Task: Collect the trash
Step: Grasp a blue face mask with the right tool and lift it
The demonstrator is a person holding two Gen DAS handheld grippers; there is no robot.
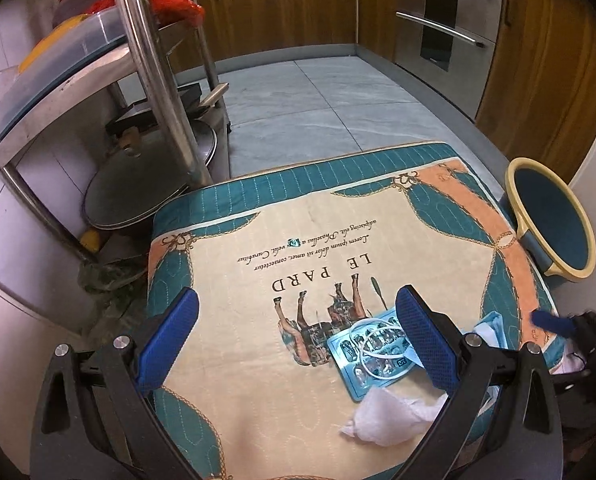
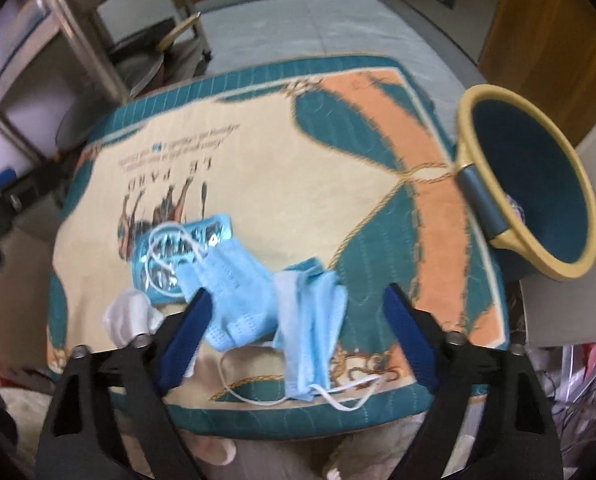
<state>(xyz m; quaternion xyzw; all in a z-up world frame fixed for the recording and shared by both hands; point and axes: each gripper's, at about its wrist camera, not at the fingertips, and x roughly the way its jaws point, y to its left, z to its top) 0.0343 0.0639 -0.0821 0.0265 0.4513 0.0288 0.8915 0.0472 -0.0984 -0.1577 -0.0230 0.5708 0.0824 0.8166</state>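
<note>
In the left wrist view, the left gripper (image 1: 298,334) hangs over a quilted cloth (image 1: 234,240) printed with horses and the words "LE PARD", which covers the desk. Its blue fingers (image 1: 168,340) stand wide apart and hold nothing. Between them and toward the right finger lies an empty blister pack (image 1: 372,350) with a white elastic loop across it. A crumpled white tissue (image 1: 386,412) lies just beside the pack, nearer the camera. A blue and cream bin (image 1: 552,220) stands off the cloth's right edge, its mouth tilted toward the desk. A steel rack (image 1: 150,64) with plastic containers stands to the left.

In the right wrist view, which is somewhat blurred, the right gripper (image 2: 298,320) hovers with its fingers (image 2: 408,332) spread wide, empty. Two blue face masks lie between them: a folded mask (image 2: 238,292) touching the blister pack (image 2: 178,256), and a second mask (image 2: 310,328) just beside it, its ear loops trailing toward the cloth's near edge. The tissue (image 2: 128,316) sits left of the left finger. The bin (image 2: 534,188) is to the right, well apart from the masks.
</note>
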